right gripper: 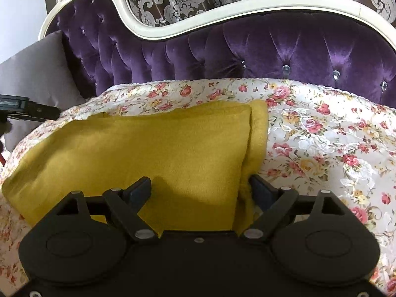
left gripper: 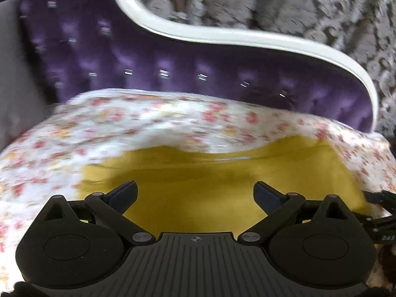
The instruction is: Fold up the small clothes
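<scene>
Purple tufted velvet and a white carved frame fill the top of both views, with patterned curtain behind; below them a floral bedspread covers the seat, and a grey cushion sits at the upper left of the right wrist view

Your mustard garment lies flat on that bedspread, spread across the centre and left of the right wrist view. It looks like soft, thick knit, already folded at least once: an upper layer ends in a straight edge toward the right, with a narrow strip of lower layer showing beyond it

Your left gripper has its fingers spread wide, hanging over the yellow cloth and clamping nothing; its view is blurred. Your right gripper is also spread apart, empty, straddling the garment's right edge near the bottom centre

You seem to be between folds. Next you likely need to pinch the near edge with both grippers, catch every layer, and carry it over evenly, since thick cloth may slip or bunch
</scene>
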